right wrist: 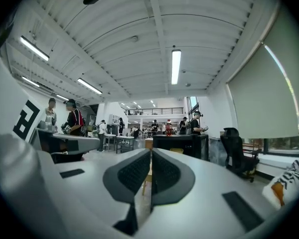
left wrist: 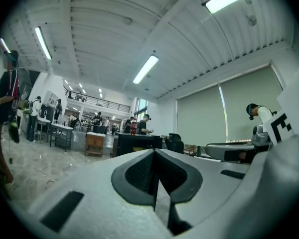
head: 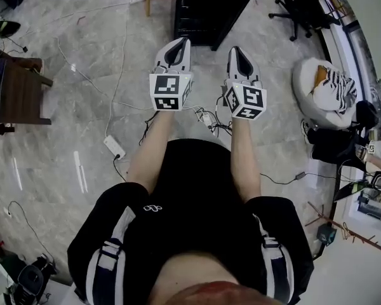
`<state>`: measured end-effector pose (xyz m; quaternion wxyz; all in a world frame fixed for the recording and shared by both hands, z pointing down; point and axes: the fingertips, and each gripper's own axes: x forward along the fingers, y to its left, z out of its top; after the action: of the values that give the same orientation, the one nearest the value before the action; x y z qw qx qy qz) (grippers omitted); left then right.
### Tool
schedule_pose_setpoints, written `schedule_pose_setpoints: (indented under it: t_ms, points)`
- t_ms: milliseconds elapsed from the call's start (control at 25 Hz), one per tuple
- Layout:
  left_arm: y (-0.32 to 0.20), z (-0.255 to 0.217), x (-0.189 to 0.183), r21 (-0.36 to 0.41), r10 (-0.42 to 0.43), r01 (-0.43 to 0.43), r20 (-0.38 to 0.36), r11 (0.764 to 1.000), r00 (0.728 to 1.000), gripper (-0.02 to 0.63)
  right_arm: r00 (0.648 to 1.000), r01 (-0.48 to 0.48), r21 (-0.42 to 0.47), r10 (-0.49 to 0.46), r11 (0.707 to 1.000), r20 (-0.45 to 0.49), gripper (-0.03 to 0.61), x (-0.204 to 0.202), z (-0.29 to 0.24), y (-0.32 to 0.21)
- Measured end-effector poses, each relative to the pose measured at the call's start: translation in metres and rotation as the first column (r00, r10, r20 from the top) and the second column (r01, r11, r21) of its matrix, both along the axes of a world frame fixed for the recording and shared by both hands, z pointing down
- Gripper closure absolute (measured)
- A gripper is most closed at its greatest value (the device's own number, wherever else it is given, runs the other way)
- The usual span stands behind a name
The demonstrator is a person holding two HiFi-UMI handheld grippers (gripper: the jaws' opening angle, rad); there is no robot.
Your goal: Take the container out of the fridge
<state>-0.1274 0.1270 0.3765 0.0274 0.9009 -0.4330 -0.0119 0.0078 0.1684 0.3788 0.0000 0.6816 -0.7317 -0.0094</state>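
Note:
Both grippers are held out side by side in front of the person, above a marble floor. My left gripper is shut with nothing between its jaws, and its dark pads meet at the middle. My right gripper is shut too and holds nothing; its pads stand together. A black cabinet stands straight ahead, and it shows as a dark counter in the left gripper view and again in the right gripper view. No container is in sight.
Cables and a white power strip lie on the floor. A dark wooden table stands at the left, a black office chair and a white beanbag at the right. Several people stand in the hall beyond.

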Motion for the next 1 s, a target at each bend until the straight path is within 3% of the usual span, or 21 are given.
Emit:
schedule_pose_setpoints:
  t_ms: [520,800,1000]
  points:
    - [-0.037,-0.007,0.031,0.008,0.066,-0.066,-0.032,0.998,0.997,0.604,1.000,0.022,0.026,-0.022,0.999,0.022,0.565,0.030,-0.011,-0.039]
    - [-0.121,-0.005,0.057,0.036,0.033,-0.033,0.012,0.999,0.999,0.604,0.994,0.085,0.063,-0.089,0.994,0.064,0.565,0.052,-0.006,-0.135]
    - [-0.205,0.006,0.105,0.001,0.019,-0.019,-0.002,1.000,1.000,0.604,0.988,0.113,0.051,-0.118,0.992,0.097,0.565,0.094,0.005,-0.229]
